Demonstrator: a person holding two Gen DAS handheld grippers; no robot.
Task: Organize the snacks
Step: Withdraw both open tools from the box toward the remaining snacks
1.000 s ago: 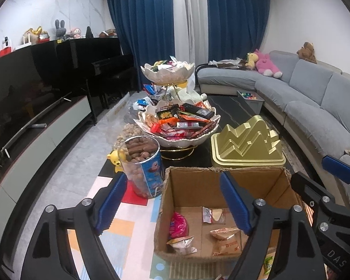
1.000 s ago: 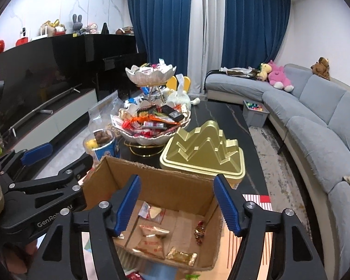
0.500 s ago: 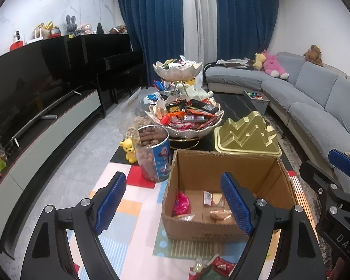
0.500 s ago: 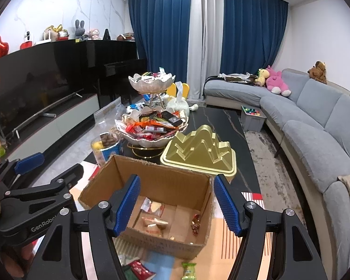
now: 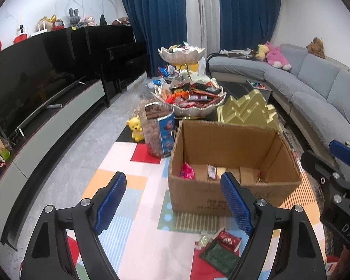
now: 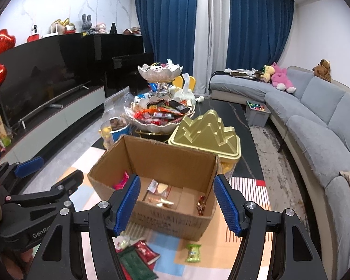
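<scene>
An open cardboard box [image 5: 233, 196] [image 6: 165, 221] sits on a colourful mat and holds several small snack packets [image 6: 159, 187]. Loose snacks lie on the mat in front of it: a red packet [image 5: 227, 239] [image 6: 145, 252], a dark green packet [image 5: 219, 257] [image 6: 134, 264] and a small green candy [image 6: 193, 253]. My left gripper [image 5: 175, 200] hangs open and empty, short of the box and left of it. My right gripper [image 6: 176, 203] is also open and empty, just before the box's near wall. Each gripper shows at the other view's edge.
Behind the box stand a two-tier bowl stand heaped with snacks [image 5: 189, 98] [image 6: 158, 114], a gold mountain-shaped lid [image 5: 247, 112] [image 6: 205, 135] and a clear jar of brown snacks [image 5: 158, 130]. A grey sofa [image 5: 315, 88] runs along the right, a TV cabinet [image 5: 46, 126] along the left.
Both grippers have drawn back from over the box, so the box now looks farther off and the loose snacks on the mat have come into view. Their jaws kept the same width.
</scene>
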